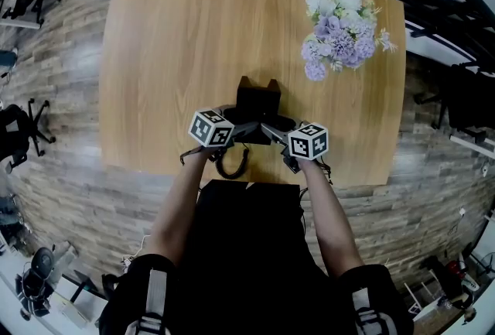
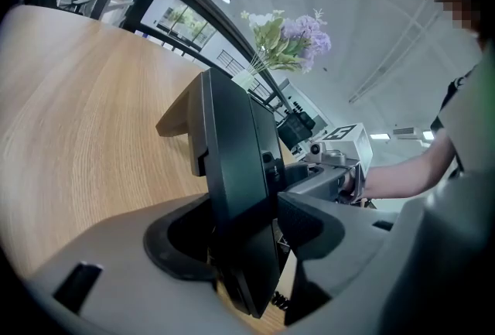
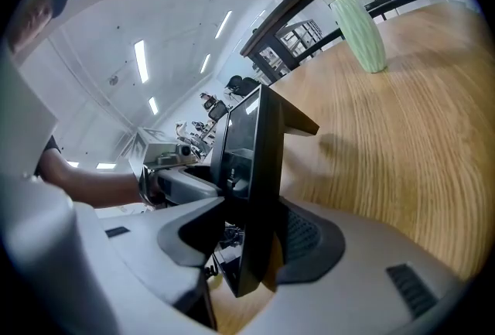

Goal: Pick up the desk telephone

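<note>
The telephone point(image 1: 257, 104) sits near the front edge of the tabletop point(image 1: 170, 55), between the two hand-held grippers. The left hand-held gripper point(image 2: 240, 237) is clenched on the phone's left side, and the right hand-held gripper point(image 3: 251, 237) is clenched on its right side. Its coiled cord point(image 1: 232, 164) hangs over the edge. Flowers point(image 1: 340, 16) stand well apart at the far right.
</note>
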Demonstrator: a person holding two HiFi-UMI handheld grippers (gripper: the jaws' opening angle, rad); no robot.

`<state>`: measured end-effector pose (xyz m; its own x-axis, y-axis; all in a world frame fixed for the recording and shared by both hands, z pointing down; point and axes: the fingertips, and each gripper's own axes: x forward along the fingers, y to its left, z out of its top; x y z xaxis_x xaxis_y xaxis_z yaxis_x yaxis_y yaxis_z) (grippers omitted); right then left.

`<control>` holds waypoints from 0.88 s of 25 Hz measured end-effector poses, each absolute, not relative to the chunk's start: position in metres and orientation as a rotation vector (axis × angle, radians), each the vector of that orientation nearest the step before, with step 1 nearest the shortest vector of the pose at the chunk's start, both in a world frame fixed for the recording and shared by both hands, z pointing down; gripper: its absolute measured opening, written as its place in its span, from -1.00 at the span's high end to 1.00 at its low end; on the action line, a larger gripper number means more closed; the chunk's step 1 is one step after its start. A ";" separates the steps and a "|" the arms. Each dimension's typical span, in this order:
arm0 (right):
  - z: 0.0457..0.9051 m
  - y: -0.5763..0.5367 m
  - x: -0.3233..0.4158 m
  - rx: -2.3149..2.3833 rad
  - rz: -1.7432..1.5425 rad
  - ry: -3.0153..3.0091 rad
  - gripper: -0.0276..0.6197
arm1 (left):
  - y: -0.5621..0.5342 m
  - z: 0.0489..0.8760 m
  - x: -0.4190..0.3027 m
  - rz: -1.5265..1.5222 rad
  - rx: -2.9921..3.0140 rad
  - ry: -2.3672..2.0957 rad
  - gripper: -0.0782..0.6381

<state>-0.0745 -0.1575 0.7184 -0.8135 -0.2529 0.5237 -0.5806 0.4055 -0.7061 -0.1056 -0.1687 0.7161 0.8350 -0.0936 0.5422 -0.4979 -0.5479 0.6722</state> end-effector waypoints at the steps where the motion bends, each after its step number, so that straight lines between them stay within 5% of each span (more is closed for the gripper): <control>1: 0.717 -0.158 -0.076 0.722 1.373 -2.335 0.25 | -0.169 0.715 -0.107 0.564 2.106 -0.434 0.06; 22: 0.661 -0.142 -0.109 0.726 1.324 -2.380 0.27 | -0.153 0.659 -0.143 0.456 2.152 -0.459 0.06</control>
<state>-0.1091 -0.1424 0.6610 -0.8191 -0.2748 0.5036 -0.5728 0.4408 -0.6911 -0.1427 -0.1531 0.6591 0.8653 -0.1599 0.4751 -0.4763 -0.5580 0.6795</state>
